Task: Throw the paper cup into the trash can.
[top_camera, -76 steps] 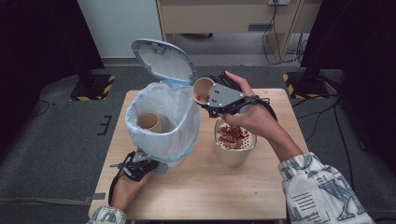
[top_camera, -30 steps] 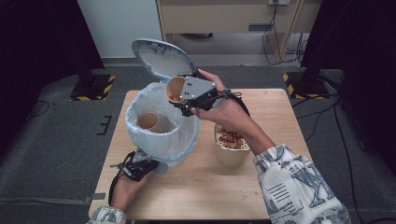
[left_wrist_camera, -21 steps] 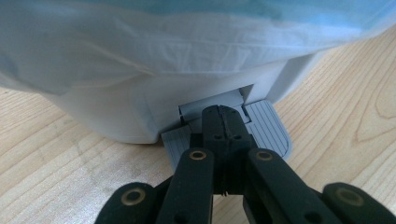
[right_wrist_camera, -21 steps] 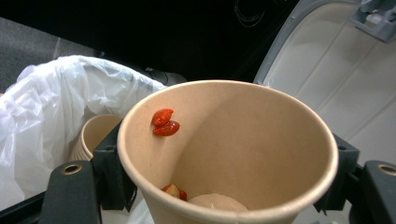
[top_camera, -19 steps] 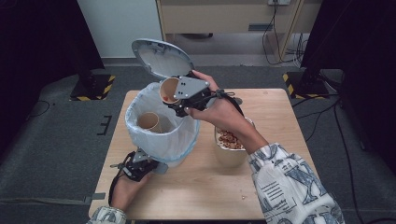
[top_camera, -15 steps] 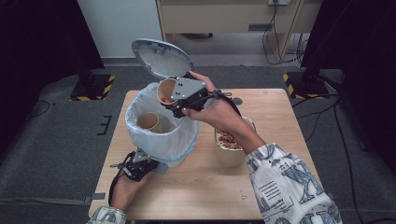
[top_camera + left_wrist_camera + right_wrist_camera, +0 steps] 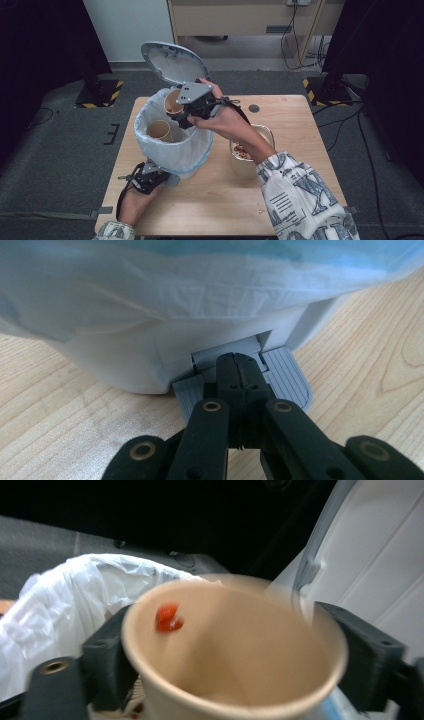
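Brown paper cup [image 7: 173,101] tilts, mouth toward the camera, over bin [image 7: 172,145].

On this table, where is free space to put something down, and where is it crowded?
The table is bare along its far right edge beyond the paper bowl, and along the near edge between the two forearms. It is crowded on the left, around the bin.

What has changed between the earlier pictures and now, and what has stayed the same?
The right gripper carried the paper cup leftward, from above the bowl to over the lined bin. Its jaws have just been opening, with the cup between them. The left gripper stays shut on the pedal, the lid is up, and another cup lies inside.
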`<state>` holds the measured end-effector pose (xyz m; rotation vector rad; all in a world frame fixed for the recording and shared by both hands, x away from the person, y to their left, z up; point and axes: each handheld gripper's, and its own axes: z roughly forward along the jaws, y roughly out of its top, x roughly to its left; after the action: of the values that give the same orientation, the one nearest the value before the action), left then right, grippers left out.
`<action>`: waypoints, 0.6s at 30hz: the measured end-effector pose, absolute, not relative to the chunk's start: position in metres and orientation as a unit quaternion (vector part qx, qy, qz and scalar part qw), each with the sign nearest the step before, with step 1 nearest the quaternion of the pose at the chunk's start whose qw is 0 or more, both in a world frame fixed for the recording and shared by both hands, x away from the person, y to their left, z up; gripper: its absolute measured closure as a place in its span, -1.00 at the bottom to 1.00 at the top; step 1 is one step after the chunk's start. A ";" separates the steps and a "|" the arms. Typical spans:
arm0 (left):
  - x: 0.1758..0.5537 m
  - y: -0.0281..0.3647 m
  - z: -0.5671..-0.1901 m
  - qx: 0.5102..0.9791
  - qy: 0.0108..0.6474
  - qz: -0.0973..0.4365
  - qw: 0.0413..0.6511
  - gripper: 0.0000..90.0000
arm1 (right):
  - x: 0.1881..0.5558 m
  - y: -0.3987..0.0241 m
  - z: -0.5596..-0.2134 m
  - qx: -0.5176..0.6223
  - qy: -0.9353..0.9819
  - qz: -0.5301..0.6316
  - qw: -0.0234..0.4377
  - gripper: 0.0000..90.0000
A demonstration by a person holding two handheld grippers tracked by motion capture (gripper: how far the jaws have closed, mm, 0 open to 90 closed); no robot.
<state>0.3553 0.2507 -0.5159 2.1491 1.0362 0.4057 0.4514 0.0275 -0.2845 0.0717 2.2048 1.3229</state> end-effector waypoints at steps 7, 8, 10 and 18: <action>0.355 0.251 -0.516 0.831 0.400 0.157 0.353 1.00 | 0.452 0.029 -0.289 0.046 0.828 0.495 0.260 -0.77; 0.355 0.251 -0.516 0.831 0.401 0.157 0.353 1.00 | 0.452 0.028 -0.289 0.049 0.829 0.494 0.259 -0.77; 0.355 0.251 -0.516 0.831 0.401 0.157 0.353 1.00 | 0.453 0.028 -0.289 0.053 0.829 0.493 0.259 -0.78; 0.355 0.251 -0.516 0.831 0.400 0.157 0.353 1.00 | 0.454 0.025 -0.290 0.062 0.832 0.488 0.255 -0.76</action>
<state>0.3553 0.2508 -0.5159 2.1498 1.0359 0.4054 0.4538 0.0250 -0.2901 0.1686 2.2596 1.3262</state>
